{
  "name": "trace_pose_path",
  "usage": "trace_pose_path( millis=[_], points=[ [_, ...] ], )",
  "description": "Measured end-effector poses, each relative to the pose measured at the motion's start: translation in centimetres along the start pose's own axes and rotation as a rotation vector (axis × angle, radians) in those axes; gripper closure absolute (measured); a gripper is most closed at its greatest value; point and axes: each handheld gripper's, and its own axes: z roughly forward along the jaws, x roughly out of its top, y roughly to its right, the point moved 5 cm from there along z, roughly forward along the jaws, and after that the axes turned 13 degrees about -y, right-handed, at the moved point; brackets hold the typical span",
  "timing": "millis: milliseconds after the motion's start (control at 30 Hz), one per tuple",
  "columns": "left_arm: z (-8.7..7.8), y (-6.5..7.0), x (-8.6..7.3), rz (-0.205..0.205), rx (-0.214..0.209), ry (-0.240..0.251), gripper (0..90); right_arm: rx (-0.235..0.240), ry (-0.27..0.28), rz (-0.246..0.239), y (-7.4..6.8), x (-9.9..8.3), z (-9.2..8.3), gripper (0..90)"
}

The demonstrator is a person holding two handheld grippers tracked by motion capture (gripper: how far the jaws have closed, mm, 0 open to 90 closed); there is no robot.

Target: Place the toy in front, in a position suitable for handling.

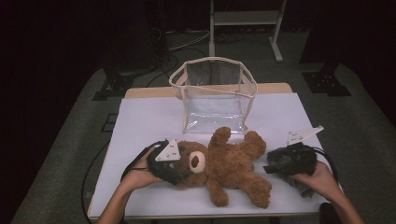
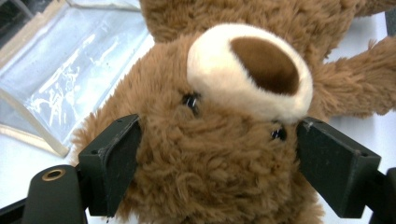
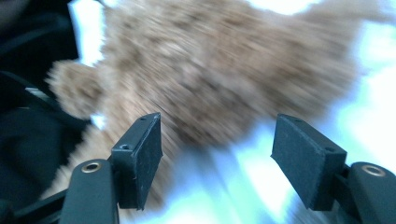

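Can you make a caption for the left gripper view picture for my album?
The left gripper hugs the brown teddy bear's fuzzy head, with the clear bag lying behind.

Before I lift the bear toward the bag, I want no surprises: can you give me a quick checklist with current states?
1. Left gripper jaws on both sides of teddy bear head: ok.
2. Left jaws actually clamped firm: cannot tell.
3. Right gripper around the bear: not ok, open, bear ahead of it.
4. Clear bag upright with its mouth open: ok.
5. Right gripper view sharp: not ok, blurred.
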Motion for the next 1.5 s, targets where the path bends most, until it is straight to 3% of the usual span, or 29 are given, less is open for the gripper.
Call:
trace_pose_path(
  millis=[67,133,267,300,467,533,633,767,933,1033,1067,1100,1233,1267,1300,1333,1400,1433,1500],
  points=[
    [-0.1,0.1,0.3,0.011,0.001,0.002,17.9,-0.075,-0.012,0.029,0.9,-1.3,-1.1,33.3],
    [0.0,0.1,0.3,0.016,-0.002,-0.004,19.1,-0.104,-0.018,0.042,1.4,-2.0,-1.5,33.4],
    [-0.1,-0.1,0.4,0.015,-0.015,-0.012,20.5,-0.142,-0.015,0.112,3.1,-4.0,-2.2,34.7],
    [0.0,-0.2,0.5,0.019,-0.019,-0.013,21.3,-0.175,-0.03,0.121,3.9,-4.6,-1.9,34.9],
    [0.5,-1.0,0.3,-0.01,-0.06,0.004,22.5,-0.197,-0.068,0.123,5.4,-5.2,-0.4,36.6],
    [0.7,-1.1,0.3,-0.039,-0.067,0.024,22.1,-0.21,-0.116,0.118,5.9,-5.5,0.7,40.0],
    [1.2,-0.8,0.2,-0.053,-0.069,0.04,22.0,-0.25,-0.124,0.071,6.0,-5.7,1.6,46.3],
    [1.2,-0.5,0.3,-0.04,-0.054,0.013,22.0,-0.243,-0.097,0.067,6.0,-6.1,1.3,67.0],
    [1.1,-0.2,0.3,-0.032,-0.039,0.003,22.4,-0.196,-0.097,0.095,6.0,-5.9,0.8,72.8],
    [1.1,-0.2,0.3,-0.022,-0.035,-0.005,22.7,-0.164,-0.039,0.07,4.7,-4.5,-0.7,72.8],
    [1.1,-0.4,0.4,-0.031,-0.038,-0.004,22.9,-0.141,0.005,0.033,3.5,-3.1,-1.9,72.8],
    [1.1,-0.4,0.4,-0.031,-0.038,-0.004,23.0,-0.141,0.005,0.033,3.5,-3.1,-1.9,72.8],
    [1.2,-0.6,0.6,-0.038,-0.038,-0.004,23.2,-0.081,0.073,-0.1,-0.3,1.5,-3.7,72.7],
    [1.2,-0.6,0.7,-0.042,-0.035,-0.006,23.3,-0.048,0.08,-0.162,-1.9,3.6,-3.4,72.7],
    [1.2,-0.6,0.7,-0.042,-0.035,-0.006,23.3,-0.048,0.08,-0.162,-1.9,3.6,-3.4,72.7],
    [1.2,-0.6,0.8,-0.04,-0.033,-0.01,23.4,-0.032,0.06,-0.236,-3.6,5.8,-2.3,72.7],
    [1.3,-0.5,0.9,-0.041,-0.027,-0.014,23.3,-0.004,0.026,-0.292,-5.1,7.8,-0.6,72.7],
    [1.3,-0.5,0.9,-0.041,-0.027,-0.014,23.3,-0.004,0.026,-0.292,-5.1,7.8,-0.6,72.7],
    [1.3,-0.4,0.8,-0.05,-0.027,-0.009,23.3,-0.003,-0.032,-0.374,-6.5,9.9,2.3,72.6]
  ],
)
